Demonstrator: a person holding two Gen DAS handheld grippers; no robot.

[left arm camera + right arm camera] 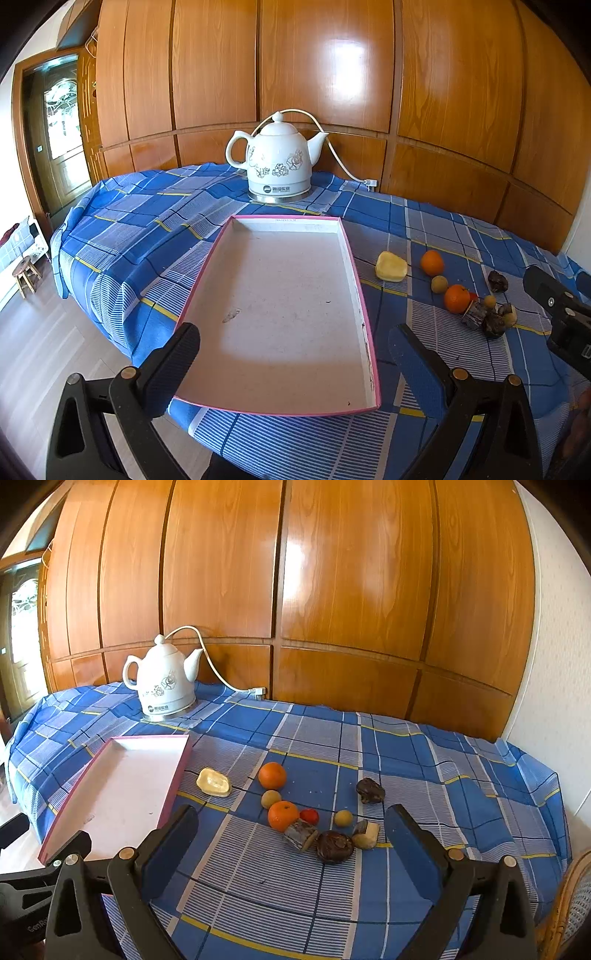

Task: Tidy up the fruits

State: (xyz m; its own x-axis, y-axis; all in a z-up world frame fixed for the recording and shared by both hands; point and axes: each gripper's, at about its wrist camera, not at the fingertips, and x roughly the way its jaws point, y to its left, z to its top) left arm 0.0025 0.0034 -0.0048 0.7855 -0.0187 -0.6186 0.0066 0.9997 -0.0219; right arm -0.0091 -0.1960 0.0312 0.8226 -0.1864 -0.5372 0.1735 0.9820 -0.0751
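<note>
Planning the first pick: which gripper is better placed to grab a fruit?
Probably the right gripper: open, with the oranges just ahead between its fingers. The left gripper, also open, faces the empty tray, fruit off to its right.

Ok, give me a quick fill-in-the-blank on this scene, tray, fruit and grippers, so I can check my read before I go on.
1. The pink-rimmed tray holds ____ fruit at this moment.
2. The number of oranges on the checked cloth is ____.
3. The white kettle stands ____ the tray, near the wooden wall.
4. The left gripper and the right gripper both have their fingers ____.

Missing words: no; two; behind; open
</note>
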